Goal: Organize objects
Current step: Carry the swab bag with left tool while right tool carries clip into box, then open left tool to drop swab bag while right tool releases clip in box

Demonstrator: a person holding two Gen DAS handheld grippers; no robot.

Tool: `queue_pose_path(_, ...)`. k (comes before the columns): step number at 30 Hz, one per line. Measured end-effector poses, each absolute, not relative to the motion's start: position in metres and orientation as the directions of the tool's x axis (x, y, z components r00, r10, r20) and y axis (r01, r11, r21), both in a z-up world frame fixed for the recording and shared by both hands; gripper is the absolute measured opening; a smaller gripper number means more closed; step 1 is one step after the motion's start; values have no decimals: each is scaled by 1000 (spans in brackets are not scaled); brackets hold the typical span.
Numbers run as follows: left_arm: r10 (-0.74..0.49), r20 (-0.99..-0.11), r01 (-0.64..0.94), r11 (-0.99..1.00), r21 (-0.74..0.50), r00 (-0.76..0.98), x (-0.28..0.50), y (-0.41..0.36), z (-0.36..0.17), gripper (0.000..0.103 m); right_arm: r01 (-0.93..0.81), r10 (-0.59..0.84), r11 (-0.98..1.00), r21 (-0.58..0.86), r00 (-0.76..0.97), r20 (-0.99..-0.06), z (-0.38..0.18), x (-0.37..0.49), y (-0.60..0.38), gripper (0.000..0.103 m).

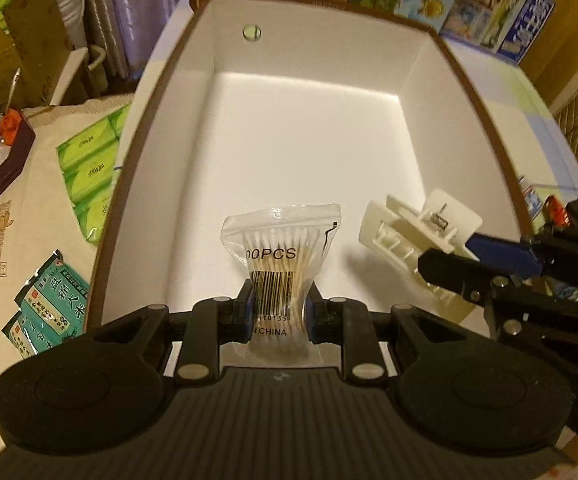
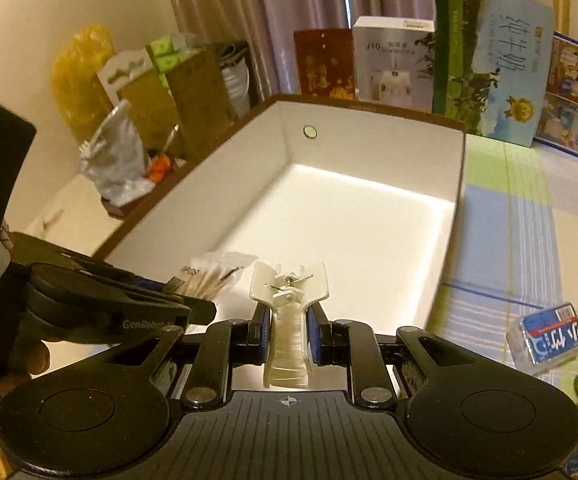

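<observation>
Two grippers are holding loads over the near end of the white box (image 1: pixel 193 92), whose floor is lying bare beneath them. The left gripper (image 1: pixel 277 312) is clamping a bag of cotton swabs (image 1: pixel 281 256) at its waist, the jaws nearly closed and pinching the plastic inward. The right gripper (image 2: pixel 287 334) is gripping a white hair claw clip (image 2: pixel 289 312) by its body, the jaws narrow and pressing on both sides. Both items are hanging inside the box walls, apparently not yet resting on the floor. Judging the step as placement: each load should be lowering until it is nearly touching the floor before the jaws are parting, with bag and clip kept apart so neither is landing on the other.
</observation>
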State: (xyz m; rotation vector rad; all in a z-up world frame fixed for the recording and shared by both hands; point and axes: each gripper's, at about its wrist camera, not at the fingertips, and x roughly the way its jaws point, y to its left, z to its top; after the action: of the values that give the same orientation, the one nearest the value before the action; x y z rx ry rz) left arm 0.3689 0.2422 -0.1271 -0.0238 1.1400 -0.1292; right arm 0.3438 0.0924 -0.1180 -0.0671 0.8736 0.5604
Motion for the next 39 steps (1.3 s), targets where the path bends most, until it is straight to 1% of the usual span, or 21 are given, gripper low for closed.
queue_pose_path(7, -117, -932, 120, 990, -80, 343, 387, 242, -144, 22, -481, 389, 867, 129, 492, -779, -136, 358, 102, 16)
queue_pose_path(9, -123, -935, 125, 988, -85, 331, 389, 242, -146, 32, -477, 382, 870, 128, 486, -786, -140, 361, 103, 16)
queue_pose_path(11, -128, -936, 131, 987, -89, 329, 389, 242, -147, 39, -475, 377, 871, 127, 479, -792, -143, 363, 102, 16)
queue_pose_path(15, -118, -935, 140, 987, -74, 334, 389, 242, -145, 48, -479, 372, 869, 125, 466, -802, -149, 365, 104, 16)
queue_pose_path(20, -107, -931, 128, 990, -66, 350, 385, 243, -139, 56, -487, 371, 864, 125, 450, -812, -150, 366, 104, 17)
queue_pose_path(25, -124, -926, 123, 989, -85, 357, 378, 246, -130, 56, -507, 394, 851, 137, 444, -805, -146, 362, 101, 22)
queue_pose_path(28, -134, -921, 123, 988, -95, 367, 372, 247, -123, 56, -520, 406, 843, 138, 447, -797, -140, 359, 98, 27)
queue_pose_path(29, -136, -919, 122, 988, -97, 371, 371, 248, -121, 56, -526, 413, 839, 142, 445, -794, -137, 357, 97, 31)
queue_pose_path(31, -143, -915, 118, 987, -106, 378, 367, 250, -116, 56, -528, 412, 839, 133, 454, -790, -132, 352, 94, 45)
queue_pose_path(32, -147, -911, 116, 987, -111, 384, 365, 250, -113, 58, -526, 409, 841, 126, 468, -784, -129, 350, 91, 55)
queue_pose_path(33, -152, -907, 116, 987, -115, 392, 363, 251, -110, 61, -528, 415, 840, 126, 476, -776, -126, 348, 89, 64)
queue_pose_path(34, -156, -904, 117, 986, -119, 398, 360, 251, -106, 63, -529, 423, 838, 132, 478, -770, -123, 346, 85, 67)
queue_pose_path(35, -150, -901, 114, 987, -113, 407, 358, 251, -103, 71, -526, 427, 839, 139, 479, -767, -120, 344, 83, 70)
queue_pose_path(36, -141, -896, 114, 988, -102, 422, 354, 250, -99, 75, -523, 430, 840, 143, 482, -763, -116, 343, 80, 74)
queue_pose_path(37, -139, -891, 116, 988, -98, 433, 351, 250, -96, 76, -522, 435, 840, 147, 486, -758, -113, 340, 78, 75)
queue_pose_path(39, -145, -883, 118, 988, -103, 446, 345, 249, -88, 77, -525, 443, 837, 150, 492, -749, -107, 335, 74, 83)
